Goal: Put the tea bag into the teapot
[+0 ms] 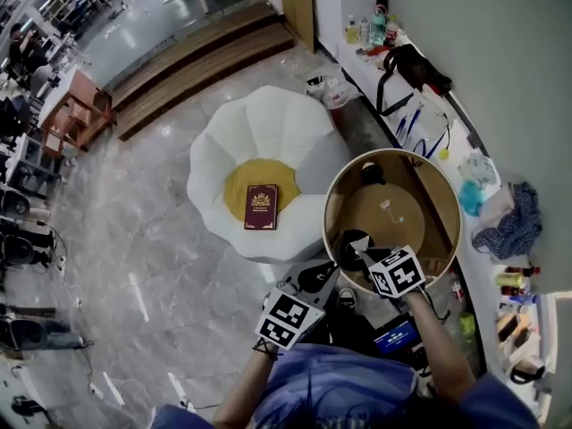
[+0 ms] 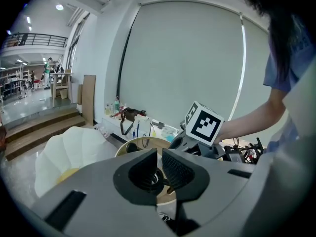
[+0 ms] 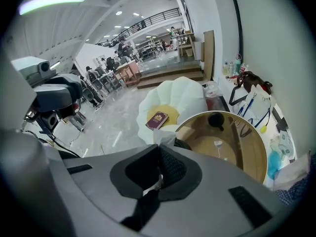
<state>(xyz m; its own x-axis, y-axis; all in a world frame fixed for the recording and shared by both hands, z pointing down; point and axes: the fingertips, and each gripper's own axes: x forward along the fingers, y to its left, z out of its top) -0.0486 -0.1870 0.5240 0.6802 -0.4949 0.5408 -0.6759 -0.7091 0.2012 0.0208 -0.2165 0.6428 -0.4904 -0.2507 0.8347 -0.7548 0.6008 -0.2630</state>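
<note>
A dark teapot (image 1: 371, 173) (image 3: 216, 120) stands at the far side of the round wooden table (image 1: 447, 195). A small white tea bag with a string (image 1: 391, 206) (image 3: 217, 143) lies near the table's middle. My right gripper (image 1: 350, 239) (image 3: 159, 148) hangs over the table's near rim. It is shut on a crumpled white packet (image 3: 165, 135) that sticks out past the tips; I cannot tell what the packet is. My left gripper (image 1: 322, 273) (image 2: 159, 152) sits lower left, off the table. Its jaws are all but together, with nothing between them.
Left of the table stands a white petal-shaped seat (image 1: 268, 123) with a yellow centre and a dark red book (image 1: 261, 206) on it. A white ledge along the right wall carries bottles, a black bag (image 1: 411, 65) and a blue cloth (image 1: 514, 217). Wooden steps (image 1: 197, 70) rise behind.
</note>
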